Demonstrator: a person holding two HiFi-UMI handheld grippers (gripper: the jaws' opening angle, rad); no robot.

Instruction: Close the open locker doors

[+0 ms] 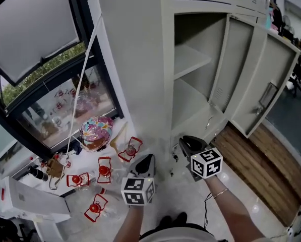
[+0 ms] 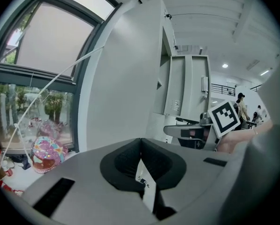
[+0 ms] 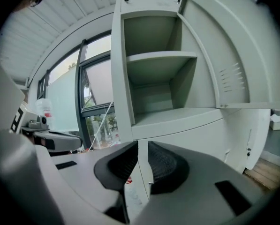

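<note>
here we are in front of the grey locker (image 1: 140, 54), which fills the upper middle and right of the head view, its compartment gaping wide with a shelf (image 1: 191, 59) across it. two doors stand swung out to the right of that opening: the nearer door (image 1: 237, 54), with vent slots low on it, and just past it the second door (image 1: 272, 79), carrying a handle plate and hanging over the wooden floor strip (image 1: 256, 165) at lower right. down at the bottom centre, both tools are up and facing the locker. the left gripper (image 1: 146, 160) sits low and left of the cabinet's foot, and in its own view the dark pads (image 2: 125, 161) meet at the tips, with nothing clamped between them. the right gripper (image 1: 186, 141) is just to its right, close under the open compartment, apart from both doors. its pads (image 3: 165, 165) stand a narrow slit apart, empty, with only the locker's lower front panel showing through the gap. off to the left of the frame there's a window (image 1: 39, 44), a glittery multicoloured ball (image 1: 96, 130) on the pale floor below it, and a scatter of red and white clips (image 1: 104, 171).
</note>
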